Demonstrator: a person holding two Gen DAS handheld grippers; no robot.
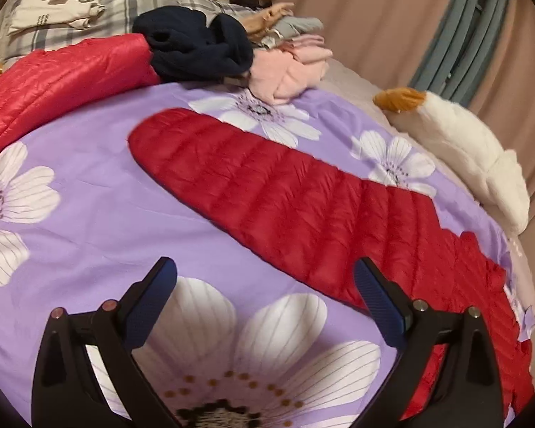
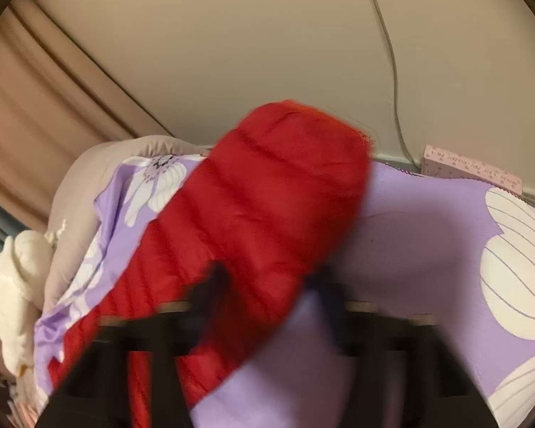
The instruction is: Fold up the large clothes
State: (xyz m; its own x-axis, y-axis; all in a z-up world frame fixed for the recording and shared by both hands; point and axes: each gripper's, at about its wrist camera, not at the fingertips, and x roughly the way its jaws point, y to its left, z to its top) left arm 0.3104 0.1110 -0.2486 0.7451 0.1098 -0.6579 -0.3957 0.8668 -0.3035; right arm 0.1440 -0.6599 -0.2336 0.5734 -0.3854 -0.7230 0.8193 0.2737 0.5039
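The left gripper [image 1: 265,285] hovers wide open and empty over a floral purple bedspread [image 1: 100,192]. Just beyond its right finger lies a red quilted down jacket sleeve [image 1: 267,185], long axis running from near right to far left, cuff farthest. The right gripper [image 2: 267,285], blurred, appears closed on the red jacket's fabric [image 2: 267,196], lifted off the bed. Farther back, a pile of clothes [image 1: 232,53] and a white plush toy [image 1: 474,157]. No containers hold anything.

Warm dim indoor light; my left view fairly sharp w/ dark fisheye corners, my right view heavily motion-blurred, soft shadows.
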